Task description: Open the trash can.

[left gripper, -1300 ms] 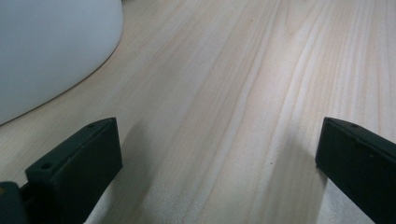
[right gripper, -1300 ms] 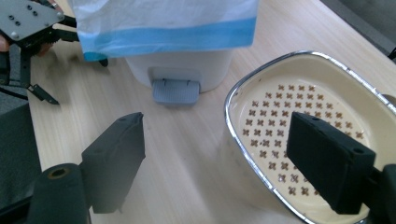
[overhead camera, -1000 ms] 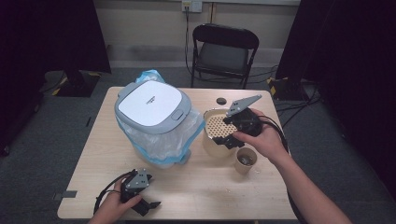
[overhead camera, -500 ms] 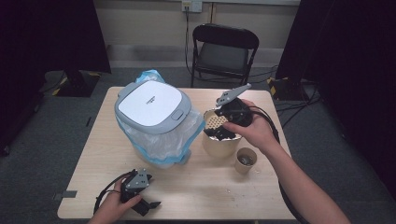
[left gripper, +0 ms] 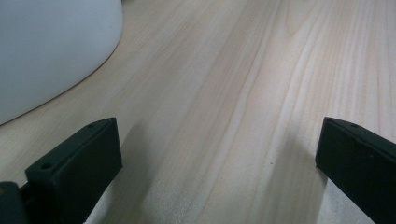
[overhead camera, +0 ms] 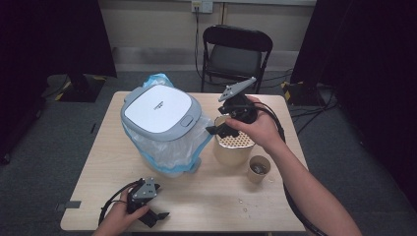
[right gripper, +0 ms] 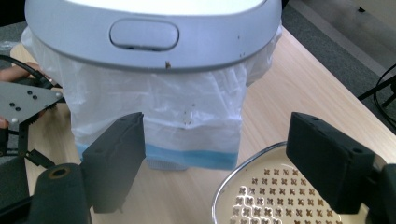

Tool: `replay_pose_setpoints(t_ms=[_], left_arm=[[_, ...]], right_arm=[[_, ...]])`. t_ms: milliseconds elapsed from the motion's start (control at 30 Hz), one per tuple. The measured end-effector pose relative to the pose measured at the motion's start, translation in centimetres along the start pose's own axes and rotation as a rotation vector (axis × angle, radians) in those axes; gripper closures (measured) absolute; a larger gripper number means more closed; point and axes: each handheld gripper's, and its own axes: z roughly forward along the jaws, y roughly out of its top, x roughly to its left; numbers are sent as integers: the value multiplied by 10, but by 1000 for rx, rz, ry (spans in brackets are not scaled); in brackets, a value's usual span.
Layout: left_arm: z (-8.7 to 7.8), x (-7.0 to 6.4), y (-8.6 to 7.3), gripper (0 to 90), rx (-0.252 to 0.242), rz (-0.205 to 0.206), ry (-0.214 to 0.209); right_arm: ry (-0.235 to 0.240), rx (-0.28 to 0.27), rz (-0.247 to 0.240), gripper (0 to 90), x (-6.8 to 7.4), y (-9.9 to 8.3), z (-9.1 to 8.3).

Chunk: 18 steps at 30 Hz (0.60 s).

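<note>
The lidded bin (overhead camera: 160, 120) stands on the left half of the table (overhead camera: 206, 196), lined with a white and blue plastic bag (right gripper: 187, 121) that hangs down outside its body, and its grey lid with the push button (right gripper: 144, 33) is closed. Just to the right of it stands a beige container with a perforated metal strainer (overhead camera: 235, 142) on top, and a small paper cup (overhead camera: 258, 168) with some dark residue stands near that, toward the person. The right gripper (overhead camera: 223, 129) hovers above the strainer rim, on the side near the bin, with its jaws wide apart and nothing between them; in the right gripper view it looks straight at the front of the bin, at the height of the bag. The left gripper (overhead camera: 156, 216) rests on the table near the front edge, close to the base of the bin, also with jaws apart and empty. The step in hand seems to be a reach toward the bin, probably to open the lid. To do it well, the right gripper should rise to the level of the button and press it squarely, not catching the loose bag. The bin looks light, so the left gripper could steady its base if it slides.
</note>
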Motion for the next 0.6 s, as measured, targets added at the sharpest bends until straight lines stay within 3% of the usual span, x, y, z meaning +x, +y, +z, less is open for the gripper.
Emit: replay_pose_setpoints(t_ms=[600], left_arm=[[0,0,0,0,0,1,-1]], right_arm=[[-43,-29,39,180,-2,29,13]])
